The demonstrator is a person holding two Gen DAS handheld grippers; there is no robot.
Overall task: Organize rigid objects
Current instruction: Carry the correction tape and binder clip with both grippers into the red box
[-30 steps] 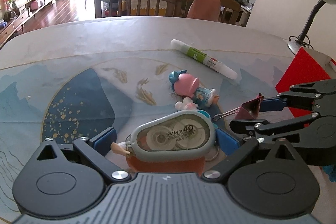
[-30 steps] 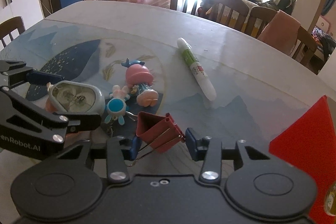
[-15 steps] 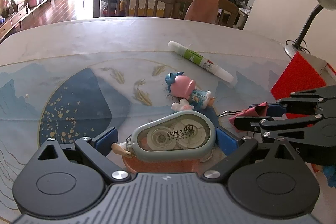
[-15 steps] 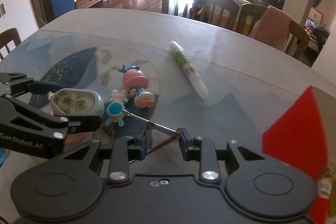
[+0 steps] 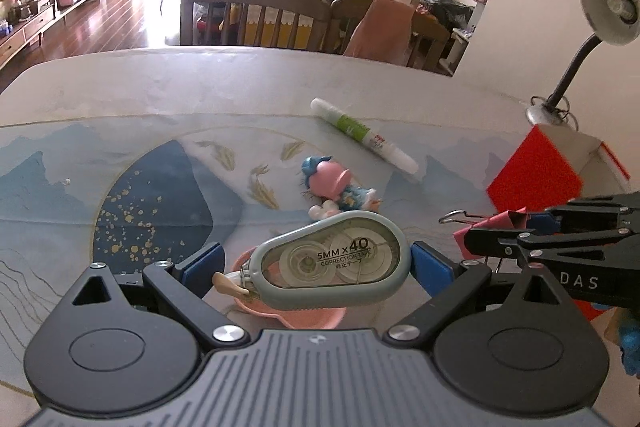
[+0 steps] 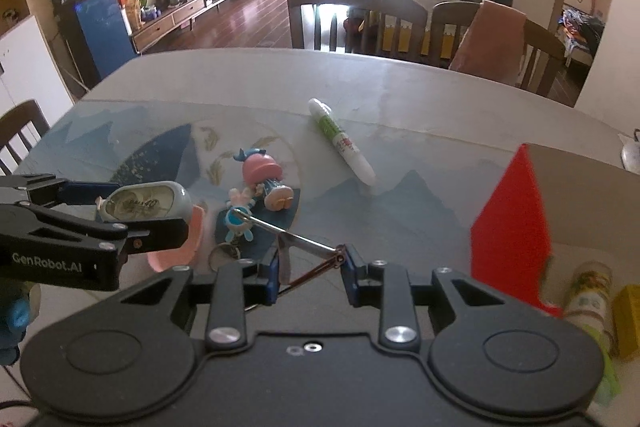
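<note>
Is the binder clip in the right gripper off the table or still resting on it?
Off the table: the binder clip hangs pinched in the right gripper, tabletop visible beneath.

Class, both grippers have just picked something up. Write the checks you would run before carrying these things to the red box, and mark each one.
1. Left gripper shut on correction tape: ok.
2. Right gripper shut on binder clip: ok.
3. Clip seated squarely between the jaws: cannot tell.
4. Grippers apart from each other: ok.
5. Glue pen and doll lie on the table, untouched: ok.
6. Room inside red box: cannot tell.
</note>
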